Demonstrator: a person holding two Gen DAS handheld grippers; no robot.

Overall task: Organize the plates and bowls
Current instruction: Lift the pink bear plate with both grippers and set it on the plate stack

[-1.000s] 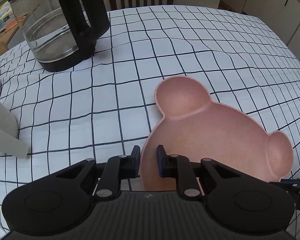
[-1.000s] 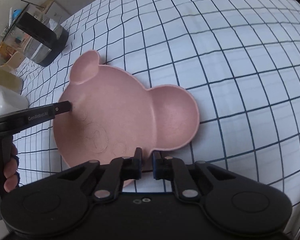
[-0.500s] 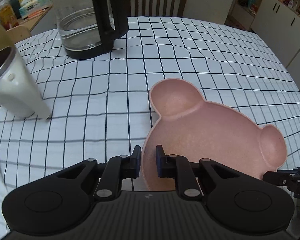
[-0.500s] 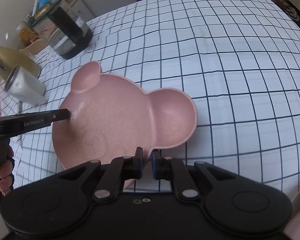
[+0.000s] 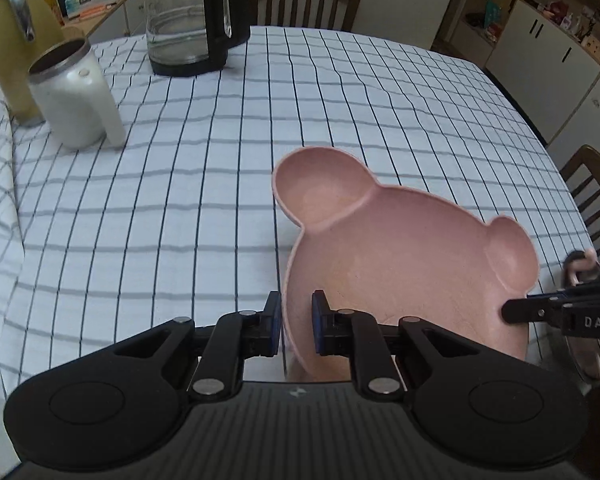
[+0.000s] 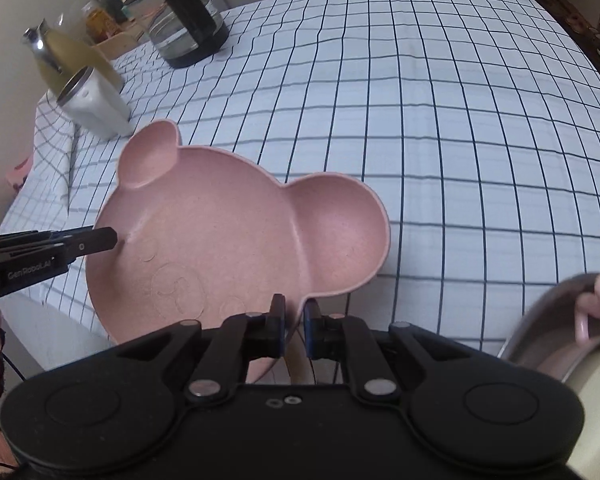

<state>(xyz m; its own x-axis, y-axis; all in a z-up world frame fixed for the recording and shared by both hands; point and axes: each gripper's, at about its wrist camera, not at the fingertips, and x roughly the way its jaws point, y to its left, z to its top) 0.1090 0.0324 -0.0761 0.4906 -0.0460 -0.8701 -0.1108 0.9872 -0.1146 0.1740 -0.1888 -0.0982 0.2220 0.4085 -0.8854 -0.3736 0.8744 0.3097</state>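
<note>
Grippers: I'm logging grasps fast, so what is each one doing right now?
Left gripper: closed on the pink bear-shaped plate rim.
Right gripper: closed on the same plate's rim.

Both wrist fisheyes look steeply down, close over pink bear-shaped plate [image 5: 400, 256] [image 6: 228, 240], from opposite rims. Shared: plate, checked tablecloth [image 5: 180, 200] [image 6: 440, 120], kettle [image 5: 192, 20] [image 6: 188, 28] upper left, slightly blurred.

Left gripper [image 5: 296, 322] and right gripper [image 6: 295, 330], angled downward, jaws clamped.
</note>
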